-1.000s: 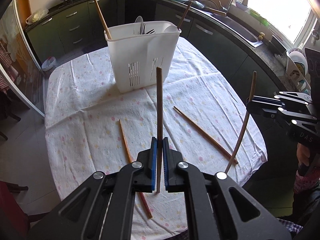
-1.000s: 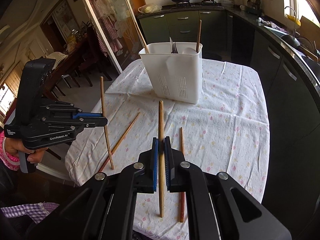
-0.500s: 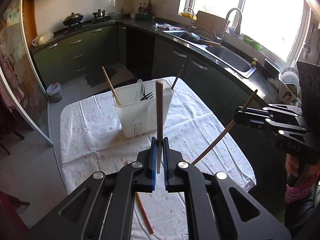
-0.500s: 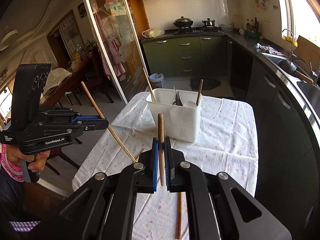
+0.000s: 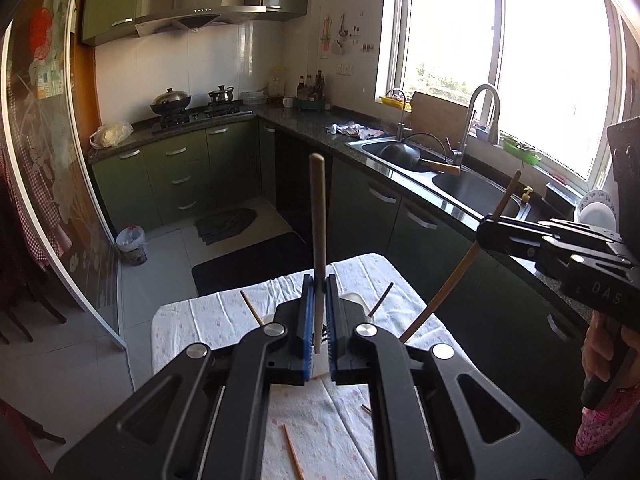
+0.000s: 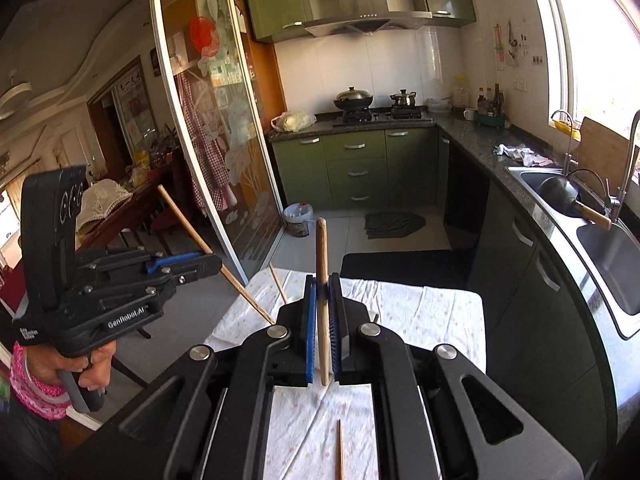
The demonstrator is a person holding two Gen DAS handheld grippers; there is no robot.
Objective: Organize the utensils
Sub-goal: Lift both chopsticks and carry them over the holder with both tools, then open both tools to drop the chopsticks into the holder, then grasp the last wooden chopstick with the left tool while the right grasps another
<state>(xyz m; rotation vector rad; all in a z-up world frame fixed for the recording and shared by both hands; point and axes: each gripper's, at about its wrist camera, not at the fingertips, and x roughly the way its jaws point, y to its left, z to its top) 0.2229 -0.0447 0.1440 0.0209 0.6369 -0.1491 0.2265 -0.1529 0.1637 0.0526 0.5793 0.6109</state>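
My left gripper [image 5: 319, 312] is shut on a wooden chopstick [image 5: 318, 220] that stands upright between its blue pads. My right gripper [image 6: 322, 312] is shut on another wooden chopstick [image 6: 321, 264], also upright. Each gripper shows in the other's view, the right one [image 5: 486, 230] with its chopstick [image 5: 452, 280] slanting down, the left one [image 6: 216, 264] with its chopstick [image 6: 192, 228] slanting too. Both are high above the table. The white utensil basket [image 5: 354, 300] is almost hidden behind my left fingers; two chopsticks [image 5: 380, 298] stick out of it. Loose chopsticks [image 5: 294, 454] lie on the tablecloth.
The table with a flowered white cloth [image 5: 200, 320] is below both grippers. Green cabinets, a stove with pots [image 6: 354, 100] and a sink [image 5: 460, 184] line the far and right walls. A glass sliding door [image 6: 208, 140] stands at the left.
Both grippers have risen high above the table and tilted up, each keeping its chopstick. The basket has dropped behind the fingers and the kitchen walls have come into view.
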